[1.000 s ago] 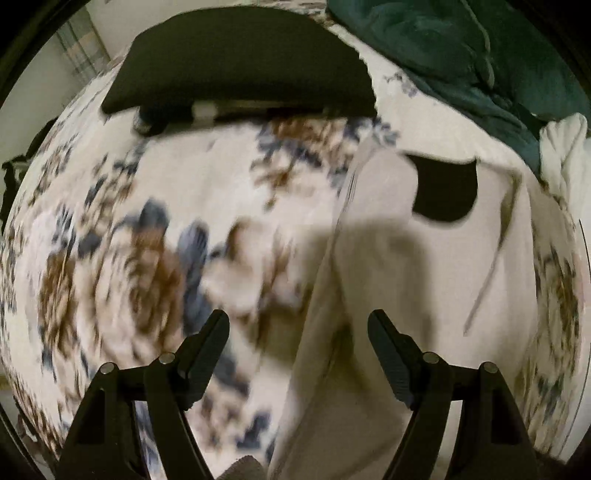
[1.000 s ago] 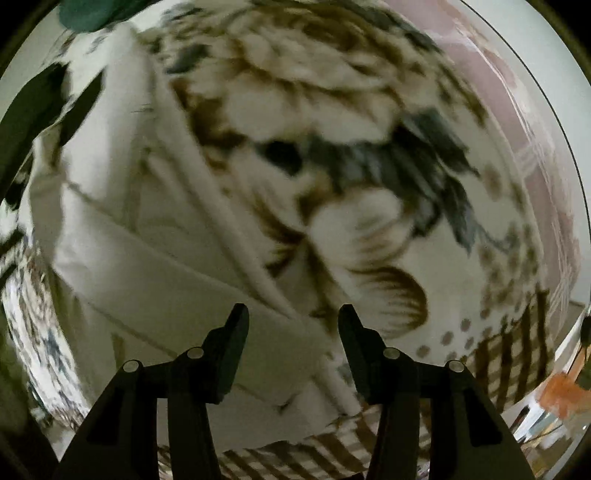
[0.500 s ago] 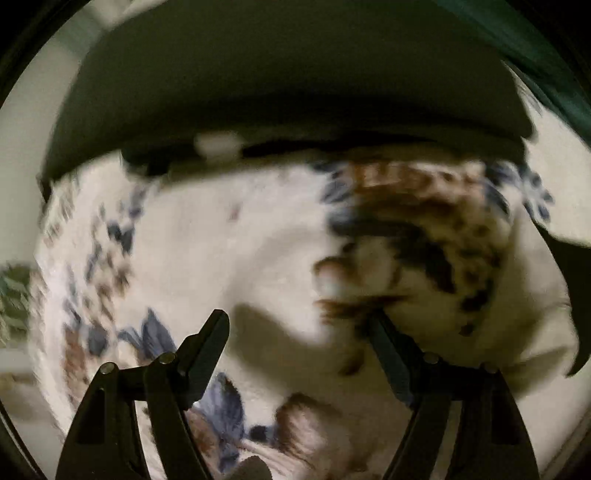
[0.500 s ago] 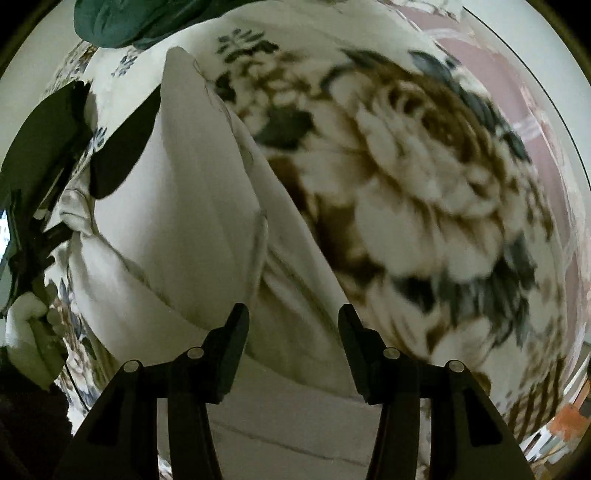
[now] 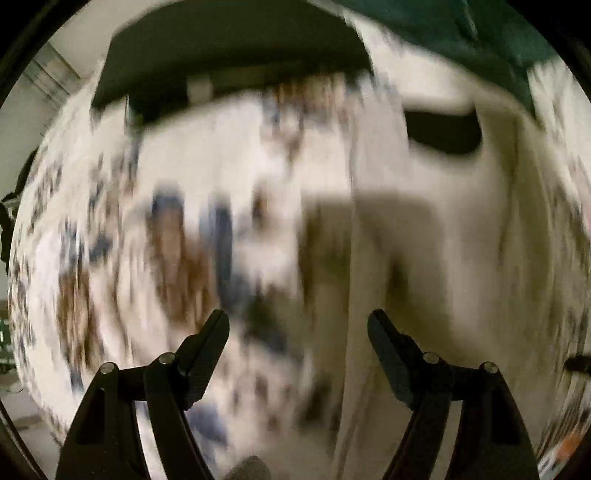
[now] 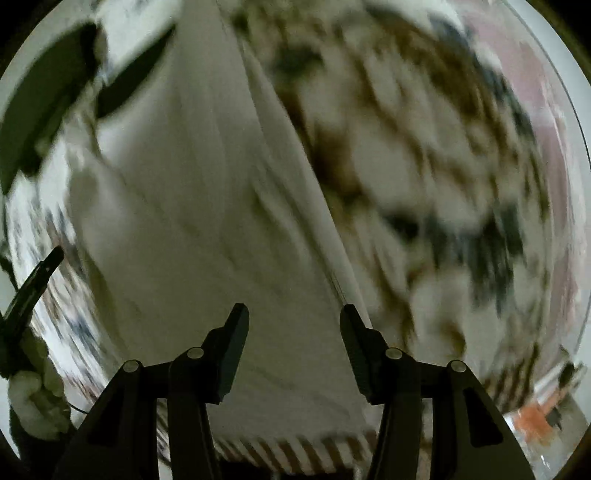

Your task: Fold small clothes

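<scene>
A small cream garment (image 5: 443,258) with a dark neck opening (image 5: 443,129) lies flat on a floral bedspread (image 5: 166,240). Both views are motion-blurred. My left gripper (image 5: 298,332) is open and empty above the garment's left edge, with its right finger over the cloth. In the right wrist view the same garment (image 6: 207,221) runs lengthwise away from me. My right gripper (image 6: 293,325) is open and empty above the garment's near end, close to its right edge. The left gripper's finger (image 6: 33,284) and a white-gloved hand (image 6: 33,398) show at the far left.
A dark cushion (image 5: 229,48) lies at the far end of the bed. A dark green blanket (image 5: 461,26) is bunched at the back right. The bedspread's striped border (image 6: 295,450) marks the near edge, with the floor and an orange object (image 6: 532,417) beyond.
The left gripper swung back from the dark cushion to the garment's left edge. The right gripper moved along the garment to its near end. Both stayed open.
</scene>
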Demonstrator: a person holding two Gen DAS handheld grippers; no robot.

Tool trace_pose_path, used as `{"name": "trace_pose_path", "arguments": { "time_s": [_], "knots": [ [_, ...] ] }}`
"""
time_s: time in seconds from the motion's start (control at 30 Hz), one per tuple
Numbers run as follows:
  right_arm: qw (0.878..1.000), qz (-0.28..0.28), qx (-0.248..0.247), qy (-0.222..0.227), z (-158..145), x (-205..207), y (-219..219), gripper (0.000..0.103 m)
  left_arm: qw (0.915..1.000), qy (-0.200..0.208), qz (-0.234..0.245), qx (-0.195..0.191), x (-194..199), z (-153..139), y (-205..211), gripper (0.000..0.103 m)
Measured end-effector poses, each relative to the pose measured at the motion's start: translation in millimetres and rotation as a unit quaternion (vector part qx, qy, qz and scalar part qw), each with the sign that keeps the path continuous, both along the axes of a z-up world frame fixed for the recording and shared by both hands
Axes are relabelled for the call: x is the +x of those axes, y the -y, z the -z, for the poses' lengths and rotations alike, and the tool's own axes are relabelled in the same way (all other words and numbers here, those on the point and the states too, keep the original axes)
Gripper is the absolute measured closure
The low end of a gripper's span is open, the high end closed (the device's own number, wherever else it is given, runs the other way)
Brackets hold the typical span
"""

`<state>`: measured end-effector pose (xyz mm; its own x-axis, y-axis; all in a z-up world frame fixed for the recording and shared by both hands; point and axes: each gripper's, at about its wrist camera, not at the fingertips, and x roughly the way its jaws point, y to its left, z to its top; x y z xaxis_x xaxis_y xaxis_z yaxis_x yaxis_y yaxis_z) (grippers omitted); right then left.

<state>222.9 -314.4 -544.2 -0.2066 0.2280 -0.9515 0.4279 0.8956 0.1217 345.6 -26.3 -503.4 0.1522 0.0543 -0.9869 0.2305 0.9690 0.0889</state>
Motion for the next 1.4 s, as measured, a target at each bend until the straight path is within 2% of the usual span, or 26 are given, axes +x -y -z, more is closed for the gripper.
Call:
{"name": "trace_pose_path", "arguments": {
  "time_s": [0.13, 0.2, 0.37, 0.47, 0.5, 0.6, 0.63, 0.67, 0.7, 0.73, 0.77, 0.83, 1.0, 1.07, 1.17, 1.3, 1.4],
  "knots": [
    [0.999, 0.012, 0.002, -0.051, 6.8, -61.3, 12.3, 0.049, 0.9959, -0.086, -0.018, 0.023, -72.9, 27.3, -28.7, 0.027],
    [0.998, 0.025, 0.001, -0.056, 7.9, -81.8, 22.5, 0.049, 0.9912, -0.126, -0.038, 0.018, -104.8, 38.1, -43.7, 0.027],
    [0.998, 0.058, 0.009, -0.034, 15.5, -117.1, 48.4, 0.049, 0.9795, -0.177, -0.086, -0.045, -155.0, 49.4, -64.3, 0.027],
    [0.997, 0.072, 0.028, -0.027, 25.0, -131.5, 58.8, 0.049, 0.9714, -0.202, -0.085, -0.092, -171.2, 60.3, -59.3, 0.028],
    [0.996, 0.080, 0.043, -0.024, 29.1, -136.1, 61.5, 0.049, 0.9703, -0.206, -0.079, -0.100, -174.3, 63.7, -56.1, 0.033],
    [0.994, 0.089, 0.069, -0.012, 38.1, -144.7, 64.9, 0.049, 0.9716, -0.198, -0.066, -0.113, -178.9, 67.0, -44.9, 0.069],
    [0.993, 0.093, 0.074, -0.008, 38.9, -145.6, 65.8, 0.050, 0.9721, -0.194, -0.065, -0.115, -179.8, 66.0, -43.9, 0.089],
    [0.992, 0.102, 0.076, 0.000, 37.0, -148.9, 68.2, 0.055, 0.9735, -0.188, -0.067, -0.111, -180.2, 63.9, -44.2, 0.097],
    [0.991, 0.108, 0.080, 0.009, 36.0, -149.6, 68.9, 0.077, 0.9731, -0.185, -0.072, -0.116, -179.9, 61.6, -44.4, 0.100],
    [0.990, 0.111, 0.083, 0.016, 32.6, -151.8, 69.3, 0.091, 0.9720, -0.177, -0.085, -0.129, -179.4, 56.3, -48.3, 0.101],
    [0.990, 0.114, 0.085, 0.019, 27.7, -153.9, 70.1, 0.097, 0.9713, -0.172, -0.091, -0.137, -180.4, 51.6, -51.2, 0.101],
    [0.988, 0.122, 0.086, 0.033, 14.7, -159.0, 70.1, 0.097, 0.9707, -0.163, -0.101, -0.145, -180.2, 41.4, -55.4, 0.101],
    [0.984, 0.127, 0.098, 0.071, -22.4, -154.7, 72.1, 0.098, 0.9548, -0.149, -0.154, -0.205, -150.8, 9.4, -72.4, 0.102],
    [0.981, 0.132, 0.106, 0.091, -39.6, -142.7, 73.3, 0.098, 0.9478, -0.136, -0.173, -0.231, -129.3, -6.5, -75.5, 0.102],
    [0.976, 0.139, 0.117, 0.121, -59.6, -103.7, 83.9, 0.098, 0.9361, -0.113, -0.196, -0.269, -93.1, -20.2, -71.8, 0.102],
    [0.972, 0.133, 0.096, 0.166, -67.4, -37.1, 104.6, 0.098, 0.9240, -0.084, -0.221, -0.300, -27.5, -14.0, -65.1, 0.101],
    [0.968, 0.142, 0.092, 0.185, -58.5, 10.1, 121.8, 0.098, 0.9153, -0.067, -0.237, -0.318, 26.4, 2.3, -54.7, 0.099]
  ]
}}
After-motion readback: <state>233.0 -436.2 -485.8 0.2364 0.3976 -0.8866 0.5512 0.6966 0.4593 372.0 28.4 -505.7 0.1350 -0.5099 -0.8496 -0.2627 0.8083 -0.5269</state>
